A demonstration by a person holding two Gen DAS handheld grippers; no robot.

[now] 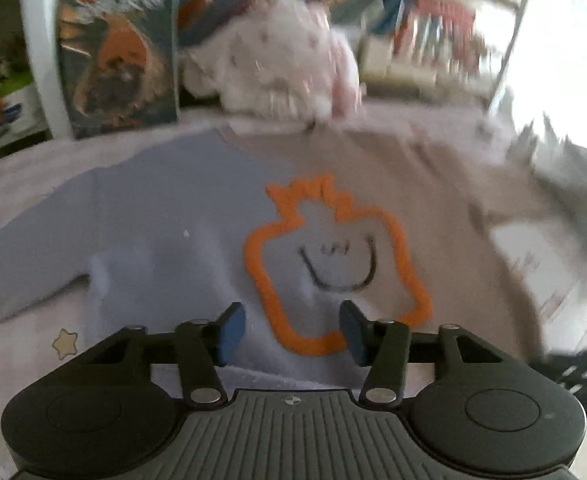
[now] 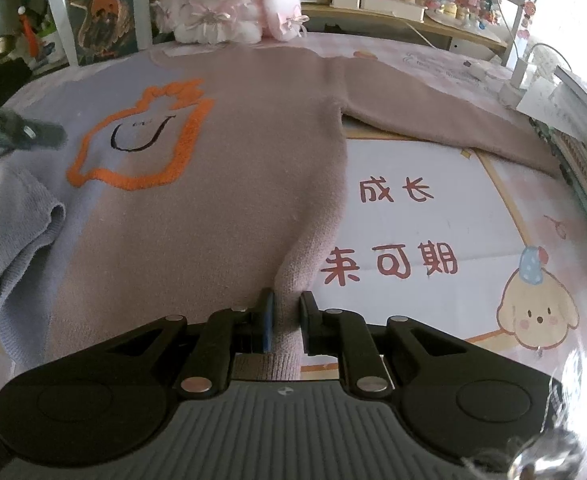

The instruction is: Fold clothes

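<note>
Nearest the lens of the right wrist camera, the right gripper [image 2: 285, 322] has its jaws drawn nearly together on a pinched ridge of the sweater's [image 2: 221, 184] pinkish hem, so it holds the bottom edge on that side. The sweater, half lavender and half dusty pink with an orange outline figure [image 2: 145, 136] on its chest, lies face up and mostly flat on a printed mat [image 2: 433, 200]. Taking the orange figure as the landmark: the collar lies beyond it, toward the plush toy [image 2: 229, 4] and the upright book [image 2: 101, 12]; the pink sleeve stretches straight out, well away from the figure toward the mat's far side; the lavender side, on the other flank of the figure, is already bunched and turned inward near its hem.

In the left wrist view, the left gripper [image 1: 291, 330] hangs above the cloth just below the figure, jaws partly apart with nothing between them. That picture is smeared, so whether its tips brush the knit is hard to say.

As a judgement, folding has scarcely begun. The body is spread, one hem corner is gripped and one edge is loosely turned over, but no clean fold shows. Both sleeves remain to be brought in toward the figure, then the body doubled from hem to collar.
</note>
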